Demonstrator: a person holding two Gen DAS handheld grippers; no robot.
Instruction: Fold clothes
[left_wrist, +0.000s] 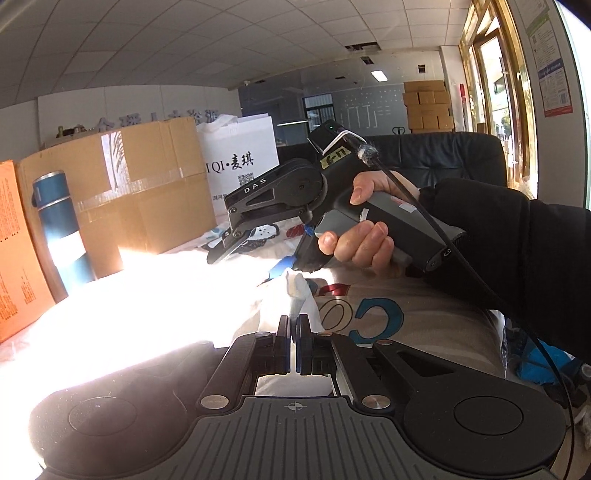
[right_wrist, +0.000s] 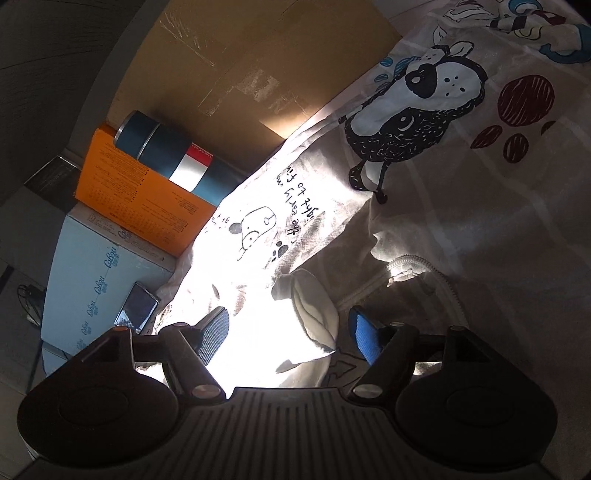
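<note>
A pale garment (right_wrist: 424, 192), printed with a cartoon dog, dark red paw marks and handwriting, lies spread over the surface. In the left wrist view my left gripper (left_wrist: 293, 323) is shut on a raised white fold of the garment (left_wrist: 295, 291). Beyond it a hand in a black sleeve holds my right gripper (left_wrist: 247, 258) low over the cloth. In the right wrist view my right gripper (right_wrist: 289, 332) stands open. A thick white rolled edge of the garment (right_wrist: 314, 314) lies between the blue pads (right_wrist: 364, 334), and neither pad presses on it.
A large cardboard box (left_wrist: 147, 184), a blue flask (left_wrist: 59, 229) and an orange box (left_wrist: 18, 251) crowd the far left edge. A white printed bag (left_wrist: 240, 155) stands behind them. A phone (right_wrist: 136, 306) lies on a pale box. A black sofa (left_wrist: 443, 155) sits behind.
</note>
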